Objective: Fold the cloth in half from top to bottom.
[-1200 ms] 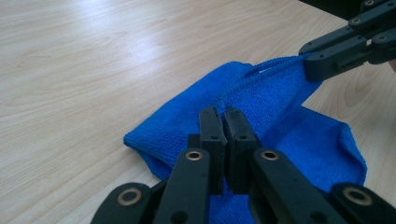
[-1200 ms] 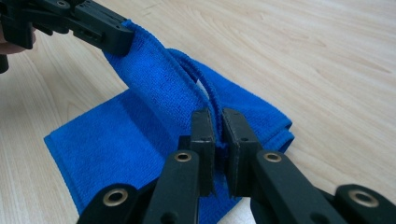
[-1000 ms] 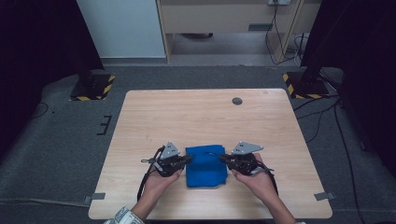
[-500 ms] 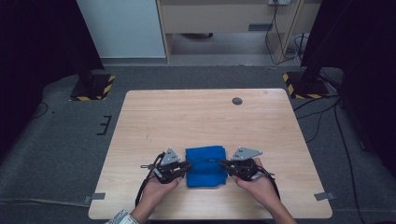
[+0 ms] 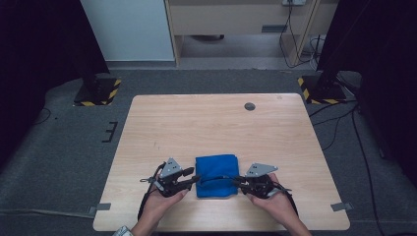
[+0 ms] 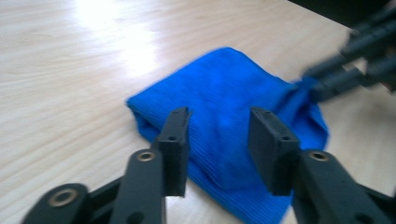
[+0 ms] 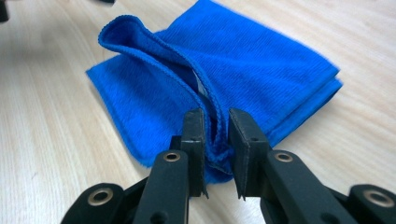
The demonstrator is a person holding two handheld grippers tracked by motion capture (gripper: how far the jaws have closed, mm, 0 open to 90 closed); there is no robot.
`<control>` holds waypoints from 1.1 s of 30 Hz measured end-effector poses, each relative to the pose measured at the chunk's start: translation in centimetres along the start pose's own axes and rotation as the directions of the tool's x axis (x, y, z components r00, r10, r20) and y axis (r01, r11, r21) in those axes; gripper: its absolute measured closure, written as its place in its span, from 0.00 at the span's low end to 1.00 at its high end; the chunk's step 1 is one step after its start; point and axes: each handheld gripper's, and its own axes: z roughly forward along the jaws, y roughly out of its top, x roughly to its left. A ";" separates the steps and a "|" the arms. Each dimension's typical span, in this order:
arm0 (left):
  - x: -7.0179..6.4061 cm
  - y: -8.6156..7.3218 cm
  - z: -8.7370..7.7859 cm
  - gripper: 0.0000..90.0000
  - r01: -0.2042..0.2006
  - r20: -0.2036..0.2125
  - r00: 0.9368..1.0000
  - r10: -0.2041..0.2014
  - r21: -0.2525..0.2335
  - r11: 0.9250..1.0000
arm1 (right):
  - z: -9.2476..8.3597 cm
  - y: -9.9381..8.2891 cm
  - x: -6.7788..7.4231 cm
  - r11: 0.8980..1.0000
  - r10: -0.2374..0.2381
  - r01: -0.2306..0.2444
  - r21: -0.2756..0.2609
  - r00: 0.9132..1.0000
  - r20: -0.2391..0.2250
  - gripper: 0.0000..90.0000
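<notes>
Folded blue terry cloth [image 5: 217, 175] lies flat on the light wooden tabletop [image 5: 206, 123], near the front edge, about midway between the left and right edges. Left gripper [image 5: 192, 179] sits at the cloth's left edge; its jaws have just been opening and stand moderately apart, nothing pinched. In the left gripper view the gripper [image 6: 219, 135] hovers over the cloth [image 6: 224, 107] with a clear gap on both sides. Right gripper [image 5: 237, 182] sits at the cloth's right edge. In the right gripper view the gripper [image 7: 215, 140] is narrow, jaws just easing open, with a raised hem fold of the cloth [image 7: 243, 65] running up between the pads; the gap looks slight, so it's unclear if the pads still press on it. That hem loop stands up from the top layer toward the cloth's far corner. Small dark round disc [image 5: 250, 106] lies near the back edge, right of centre, well apart from the cloth. Wide bare wood behind the cloth and toward both side edges; narrow strip between cloth and front edge.
</notes>
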 end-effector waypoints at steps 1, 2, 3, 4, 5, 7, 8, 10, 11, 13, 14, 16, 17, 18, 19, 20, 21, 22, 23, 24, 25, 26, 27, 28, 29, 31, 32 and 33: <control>0.2 0.0 0.3 0.63 0.002 -0.008 1.000 -0.002 0.008 1.000 | 0.1 -0.1 0.1 1.000 -0.004 0.004 0.007 1.000 -0.004 0.83; 0.3 -0.1 0.6 0.62 0.005 -0.016 1.000 -0.004 0.014 1.000 | 0.1 -0.2 0.1 1.000 -0.002 0.002 0.014 1.000 -0.010 0.81; 0.5 -0.1 0.8 0.61 0.005 -0.020 1.000 -0.005 0.019 1.000 | 0.2 -0.3 0.2 1.000 -0.005 0.005 0.016 1.000 -0.013 0.79; 0.6 -0.1 1.0 0.60 0.007 -0.026 1.000 -0.007 0.020 1.000 | 0.1 -0.4 0.3 1.000 -0.001 0.001 0.015 1.000 -0.019 0.76; 0.6 0.0 1.1 0.59 0.006 -0.030 1.000 -0.006 0.020 1.000 | 0.1 -0.4 0.4 1.000 0.004 -0.003 0.017 1.000 -0.028 0.73; 0.6 0.0 1.5 0.59 -0.007 -0.037 0.999 0.008 0.023 1.000 | -0.1 -0.2 0.6 1.000 0.002 -0.002 0.007 0.999 -0.041 0.66; 0.5 0.0 1.7 0.57 -0.012 -0.039 0.999 0.013 0.029 1.000 | -0.3 -0.1 0.7 1.000 0.008 -0.008 -0.004 0.999 -0.050 0.63; 0.3 -0.1 2.1 0.55 -0.023 -0.037 0.999 0.025 0.045 0.999 | -0.6 0.3 0.7 0.999 0.018 -0.020 -0.039 0.998 -0.052 0.58; 0.2 -0.2 2.3 0.54 -0.035 -0.038 0.999 0.037 0.058 0.998 | -0.8 0.6 0.6 0.998 0.025 -0.027 -0.056 0.999 -0.048 0.56; 0.0 -0.3 2.4 0.54 -0.051 -0.037 0.998 0.054 0.075 0.996 | -0.9 1.1 0.2 0.995 0.048 -0.049 -0.092 0.999 -0.020 0.51; 0.0 -0.4 2.5 0.53 -0.055 -0.039 0.998 0.058 0.083 0.995 | -0.8 1.3 0.0 0.994 0.055 -0.054 -0.096 0.998 0.002 0.49; 0.0 -0.6 2.5 0.53 -0.062 -0.041 0.997 0.066 0.098 0.993 | -0.3 1.3 -0.4 0.994 0.071 -0.067 -0.087 0.997 0.043 0.47; 0.0 -0.6 2.5 0.53 -0.066 -0.040 0.997 0.070 0.106 0.992 | 0.0 1.3 -0.6 0.995 0.075 -0.071 -0.073 0.995 0.062 0.46; 0.0 -0.7 2.5 0.52 -0.069 -0.038 0.997 0.074 0.113 0.991 | 0.4 1.2 -0.7 0.996 0.072 -0.068 -0.054 0.994 0.077 0.46; -0.1 -0.8 2.5 0.52 -0.077 -0.037 0.996 0.082 0.120 0.990 | 0.8 1.0 -0.8 0.997 0.065 -0.062 -0.034 0.994 0.087 0.45; -0.1 -0.9 2.5 0.52 -0.083 -0.035 0.995 0.089 0.129 0.988 | 1.2 0.8 -0.8 0.998 0.059 -0.058 -0.009 0.994 0.096 0.45; -0.2 -1.0 2.5 0.51 -0.094 -0.038 0.994 0.100 0.140 0.986 | 1.4 0.7 -0.7 0.998 0.055 -0.055 0.005 0.994 0.093 0.45; -0.3 -1.1 2.4 0.51 -0.106 -0.042 0.993 0.114 0.153 0.983 | 1.5 0.4 -0.5 0.999 0.031 -0.033 0.024 0.996 0.087 0.45; -0.3 -1.2 2.4 0.51 -0.114 -0.047 0.991 0.123 0.161 0.980 | 1.6 0.3 -0.3 0.999 0.020 -0.024 0.038 0.996 0.086 0.44; -0.4 -1.3 2.2 0.51 -0.122 -0.052 0.990 0.133 0.168 0.978 | 1.6 0.2 -0.2 0.999 0.010 -0.014 0.047 0.996 0.085 0.44; -0.4 -1.3 2.2 0.52 -0.123 -0.053 0.990 0.134 0.170 0.978 | 1.5 0.0 0.0 0.998 -0.001 -0.004 0.055 0.996 0.085 0.44; -0.4 -1.4 2.1 0.52 -0.121 -0.053 0.990 0.132 0.170 0.978 | 1.5 -0.1 0.1 0.998 -0.009 0.004 0.060 0.996 0.087 0.43; -0.4 -1.3 2.1 0.52 -0.118 -0.053 0.990 0.128 0.166 0.979 | 1.5 -0.2 0.1 0.998 -0.012 0.006 0.063 0.996 0.087 0.42; -0.3 -1.3 2.0 0.51 -0.115 -0.053 0.991 0.125 0.158 0.981 | 1.5 -0.2 0.1 0.998 -0.012 0.007 0.062 0.996 0.087 0.41; -0.3 -1.2 2.0 0.49 -0.111 -0.053 0.991 0.120 0.150 0.982 | 1.5 -0.2 0.0 0.998 -0.009 0.003 0.057 0.996 0.089 0.39; -0.2 -0.8 1.7 0.44 -0.093 -0.052 0.994 0.100 0.122 0.988 | 1.4 0.2 -0.1 0.999 0.002 -0.005 0.034 0.996 0.091 0.33; -0.1 -0.6 1.6 0.40 -0.088 -0.055 0.994 0.094 0.110 0.990 | 1.3 0.3 -0.1 1.000 0.008 -0.010 0.020 0.995 0.095 0.30; 0.1 -0.4 1.5 0.36 -0.082 -0.064 0.994 0.088 0.091 0.992 | 1.2 0.4 -0.2 1.000 0.016 -0.017 0.010 0.995 0.098 0.28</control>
